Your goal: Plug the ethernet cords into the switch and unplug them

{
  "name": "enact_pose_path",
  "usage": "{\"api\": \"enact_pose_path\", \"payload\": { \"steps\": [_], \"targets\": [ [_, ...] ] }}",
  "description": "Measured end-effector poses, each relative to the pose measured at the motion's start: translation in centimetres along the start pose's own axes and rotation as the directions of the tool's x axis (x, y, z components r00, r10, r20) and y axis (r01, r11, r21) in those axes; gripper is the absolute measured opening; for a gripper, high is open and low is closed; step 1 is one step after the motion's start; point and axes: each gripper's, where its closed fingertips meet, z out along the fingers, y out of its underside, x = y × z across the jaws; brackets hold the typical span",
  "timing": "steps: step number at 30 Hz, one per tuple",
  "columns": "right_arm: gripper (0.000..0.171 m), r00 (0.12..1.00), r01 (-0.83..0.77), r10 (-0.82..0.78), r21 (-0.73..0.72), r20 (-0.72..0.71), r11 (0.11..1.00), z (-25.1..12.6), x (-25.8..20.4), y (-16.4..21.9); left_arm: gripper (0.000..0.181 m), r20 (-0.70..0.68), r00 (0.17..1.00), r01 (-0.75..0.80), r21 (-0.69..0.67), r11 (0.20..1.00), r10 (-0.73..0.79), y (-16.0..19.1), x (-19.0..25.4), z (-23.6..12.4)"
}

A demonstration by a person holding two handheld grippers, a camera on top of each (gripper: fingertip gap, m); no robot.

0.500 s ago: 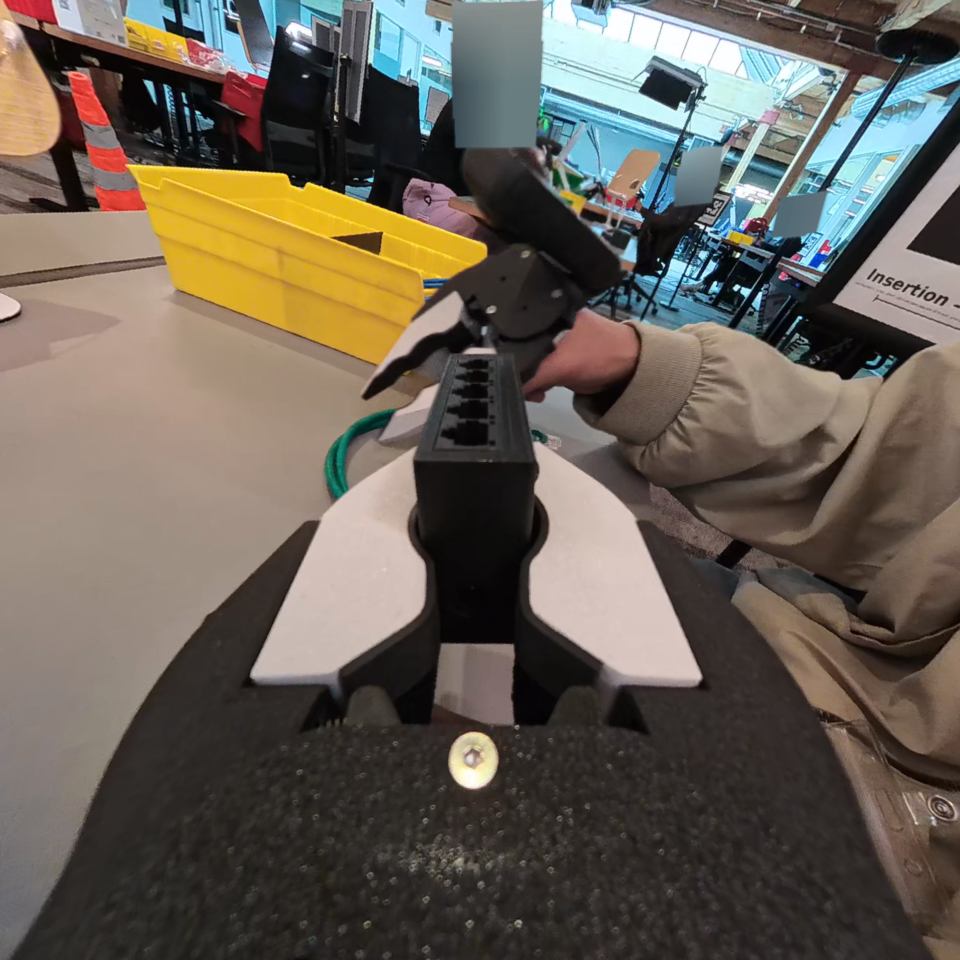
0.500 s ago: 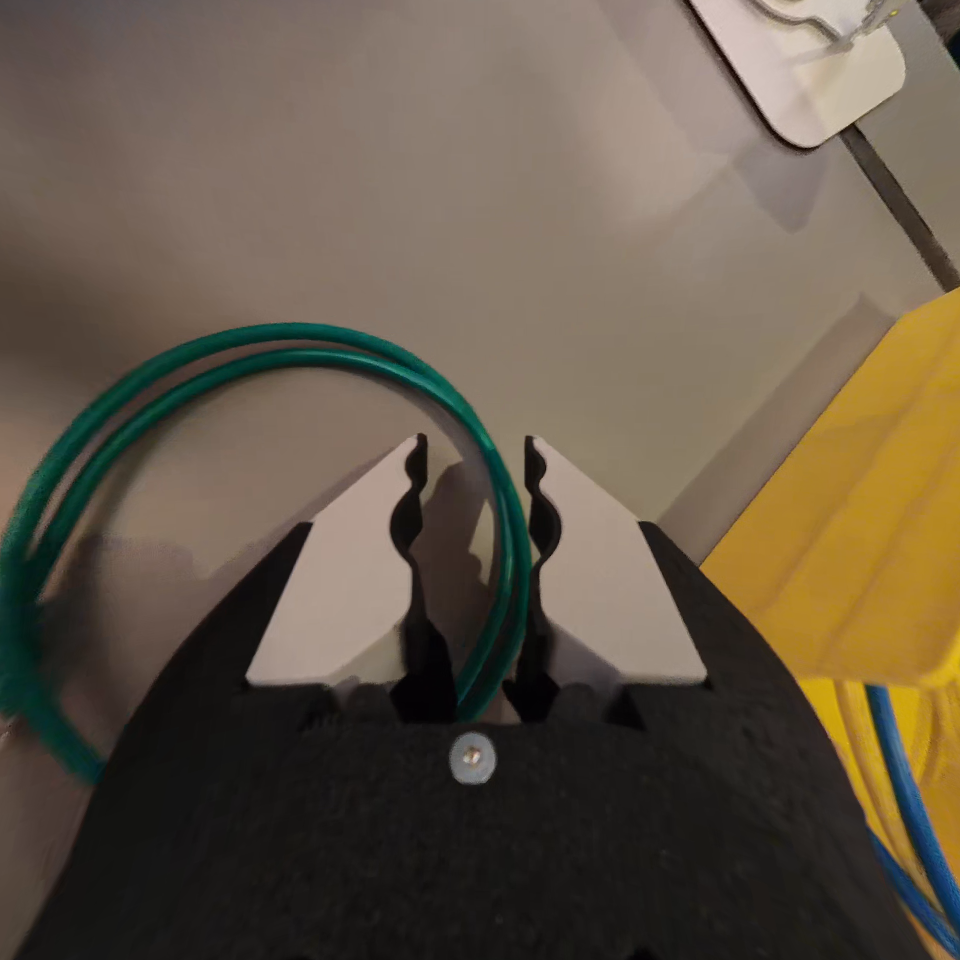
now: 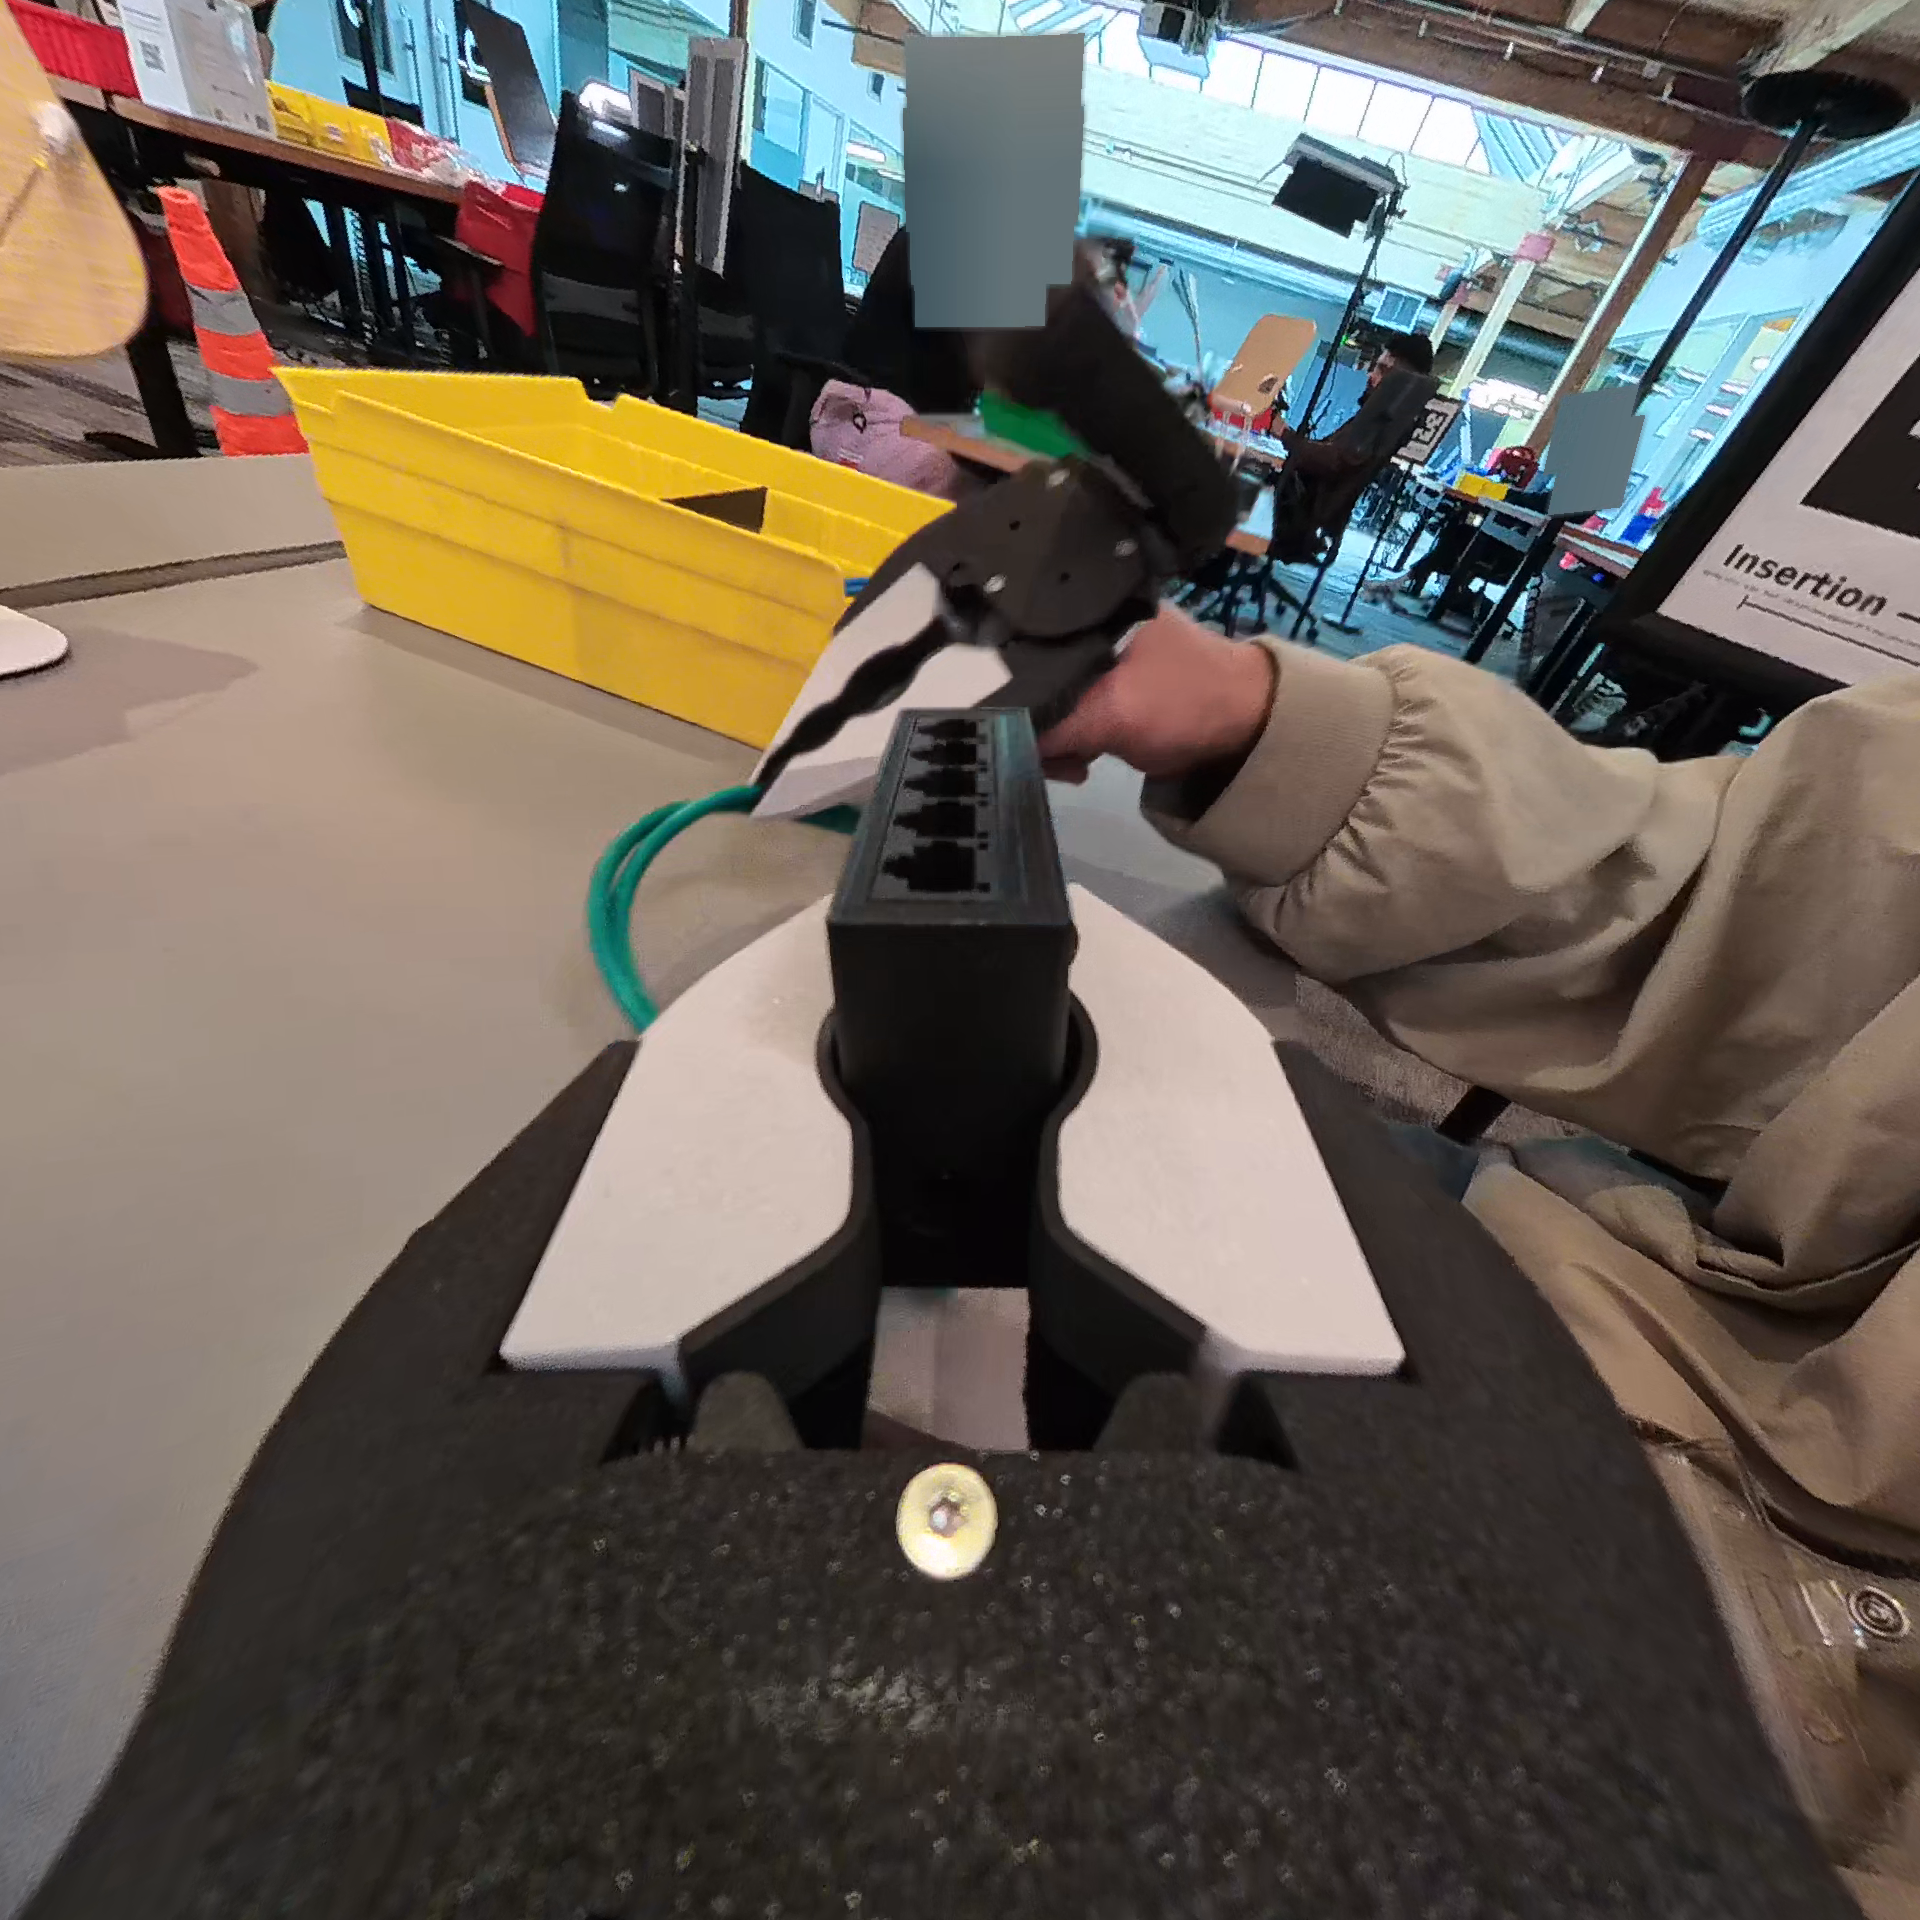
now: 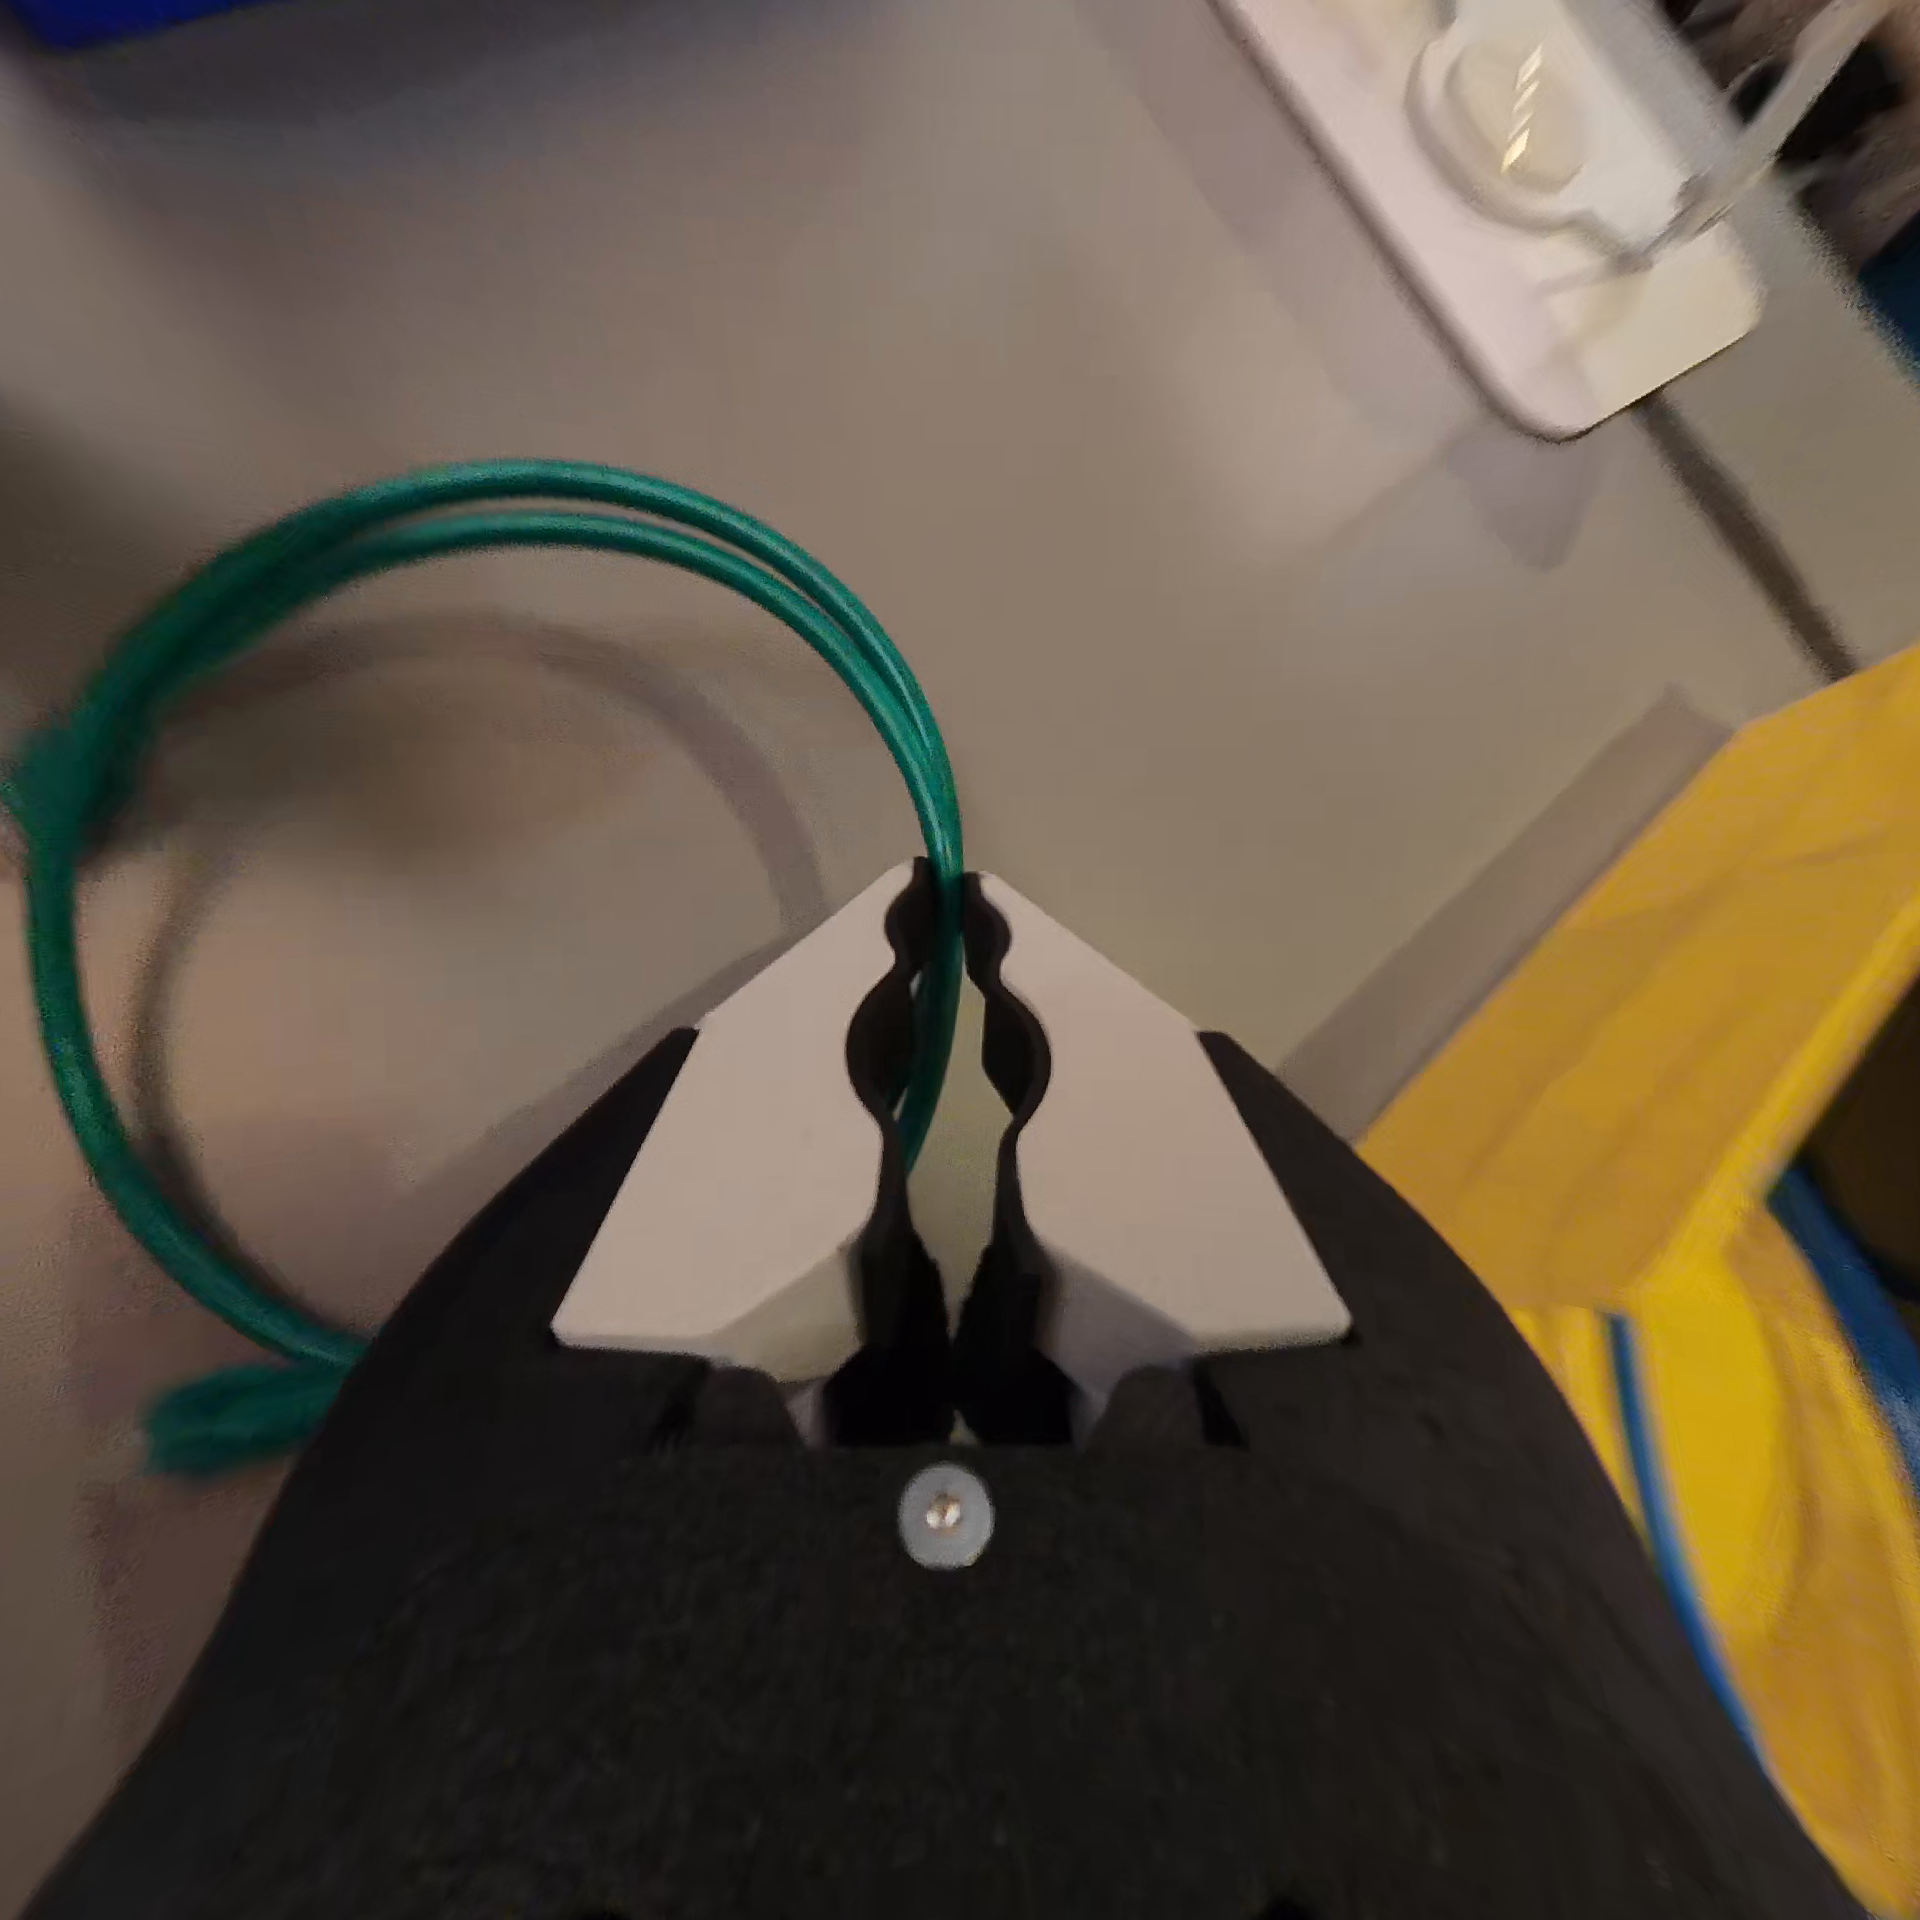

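Note:
My left gripper (image 3: 951,935) is shut on a black switch (image 3: 951,987) and holds it on edge, its row of empty ports (image 3: 940,821) facing up. Beyond it, my right gripper (image 3: 821,748) points down at the table over a coiled green ethernet cord (image 3: 618,914). In the right wrist view my right gripper (image 4: 943,878) is shut on that green cord (image 4: 520,520), which runs between the fingers and loops out to the left above the grey table (image 4: 935,312). The cord's plug is hidden.
A yellow bin (image 3: 561,561) stands on the table behind the switch; in the right wrist view the bin (image 4: 1662,1039) holds blue and yellow cords (image 4: 1870,1299). A white base (image 4: 1507,239) sits at the far right. A person's sleeved arm (image 3: 1558,883) reaches in from the right.
My right gripper has closed from open onto the green cord and lifted it slightly. My left gripper still holds the switch in the same place.

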Motion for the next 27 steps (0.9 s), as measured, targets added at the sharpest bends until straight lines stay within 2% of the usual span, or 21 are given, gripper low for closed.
{"api": "enact_pose_path", "payload": {
  "steps": [4, 7, 10, 12, 15, 18, 23, 27],
  "targets": [
    [0.005, 0.983, 0.048, -0.036, 0.06, -0.181, 0.997, -7.7, 4.5, -3.3, 0.03, -0.001, 1.0, 0.018, 0.035, 0.999, -0.018, -0.6, -0.2, -0.3],
    [0.005, 0.952, -0.039, 0.077, 0.132, -0.296, 0.99, -14.5, 9.8, -4.3, 0.03, -0.012, 0.999, 0.035, 0.032, 0.999, -0.035, -0.5, -0.1, -0.2],
    [0.005, 0.891, -0.191, 0.235, 0.149, -0.388, 0.97, -19.2, 16.2, -2.1, 0.03, -0.024, 0.999, 0.034, 0.019, 0.999, -0.033, -0.2, 0.2, 0.1],
    [0.004, 0.841, -0.352, 0.371, 0.122, -0.393, 0.928, -20.4, 20.0, 0.9, 0.03, -0.039, 0.999, 0.035, 0.01, 0.999, -0.034, -0.1, 0.5, 0.2],
    [0.005, 0.788, -0.523, 0.489, 0.012, -0.375, 0.852, -19.3, 24.0, 5.7, 0.03, -0.052, 0.998, 0.032, -0.006, 0.999, -0.032, 0.2, 0.9, 0.5],
    [0.004, 0.758, -0.643, 0.598, -0.142, -0.261, 0.753, -15.8, 24.5, 9.1, 0.03, -0.059, 0.998, 0.03, -0.019, 0.999, -0.031, 0.4, 1.1, 0.7],
    [0.004, 0.765, -0.643, 0.587, -0.37, -0.265, 0.671, -11.7, 24.7, 12.5, 0.03, -0.062, 0.998, 0.026, -0.031, 0.999, -0.028, 0.6, 1.2, 0.7],
    [0.004, 0.821, -0.569, 0.461, -0.545, -0.336, 0.616, -9.8, 25.2, 14.6, 0.03, -0.062, 0.998, 0.026, -0.036, 0.999, -0.028, 0.7, 1.2, 0.8]
  ]
}}
